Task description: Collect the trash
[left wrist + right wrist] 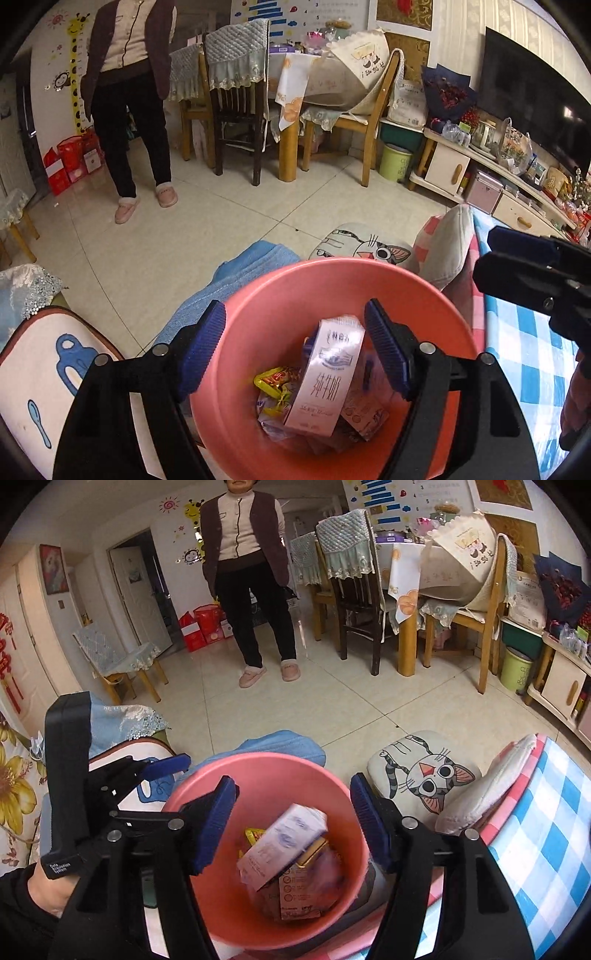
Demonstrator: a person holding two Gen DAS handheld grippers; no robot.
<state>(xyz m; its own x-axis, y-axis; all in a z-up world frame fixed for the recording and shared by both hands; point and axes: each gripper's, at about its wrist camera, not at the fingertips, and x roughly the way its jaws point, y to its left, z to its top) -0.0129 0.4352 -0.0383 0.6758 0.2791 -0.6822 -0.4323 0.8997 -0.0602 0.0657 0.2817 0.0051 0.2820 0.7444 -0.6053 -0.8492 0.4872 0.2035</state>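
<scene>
A pink bin [258, 295] [332, 775] stands below both grippers, with trash at its bottom. In it lie a white-and-pink milk carton [325, 373] [284, 843], a yellow wrapper [275, 378] and another printed carton [299, 893]. The milk carton looks blurred in the right wrist view. My left gripper [295, 350] hangs open over the bin's mouth, its blue pads clear of the carton. My right gripper [291, 821] is open above the bin as well, with nothing pressed between its pads. Each gripper shows in the other's view: right gripper [535, 273], left gripper [110, 786].
A person [251, 572] stands on the tiled floor beyond the bin. A cat-face cushion [424, 771] and a blue-checked cloth [546, 830] lie to the right, a blue towel [236, 280] behind the bin. Farther back are the dining table, chairs [236, 92] and a green bin [395, 162].
</scene>
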